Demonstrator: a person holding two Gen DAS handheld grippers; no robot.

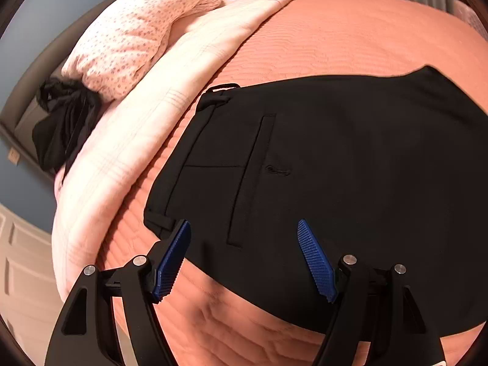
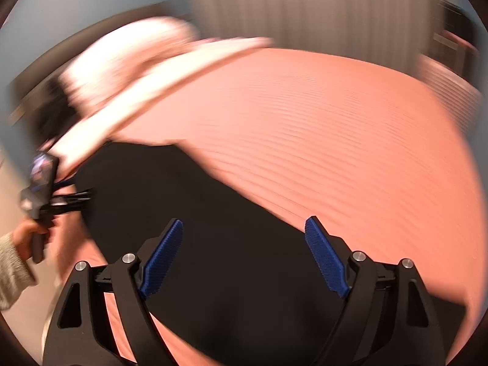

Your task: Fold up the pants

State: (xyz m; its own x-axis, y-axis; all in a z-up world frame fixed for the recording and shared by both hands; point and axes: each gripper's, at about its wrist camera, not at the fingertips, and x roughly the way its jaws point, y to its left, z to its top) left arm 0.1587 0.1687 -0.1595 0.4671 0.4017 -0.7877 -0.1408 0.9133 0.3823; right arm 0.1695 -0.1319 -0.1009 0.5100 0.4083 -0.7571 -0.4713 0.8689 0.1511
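The ribbed salmon-orange bedspread (image 1: 350, 36) supports the black fabric pants (image 1: 350, 158), lying flat, waistband toward the folded pale-pink blanket (image 1: 146, 116). The left gripper (image 1: 244, 228) hovers above the waistband, jaws spread, empty. The right gripper (image 2: 244, 228) is likewise spread over the pants; that view is motion-blurred.

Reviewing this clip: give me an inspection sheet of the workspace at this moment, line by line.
Surface: bed with orange quilted cover, lightly rumpled near the front.
Job's things: black pants lying flat, waistband at left, back pocket up.
Clutter: floral pillow, pale folded blanket, dark bundle beyond it.
Grippers: left tool and right tool both open, holding nothing.
Cables: nothing seen.
Surroundings: blue wall, curtain; right view blurred.
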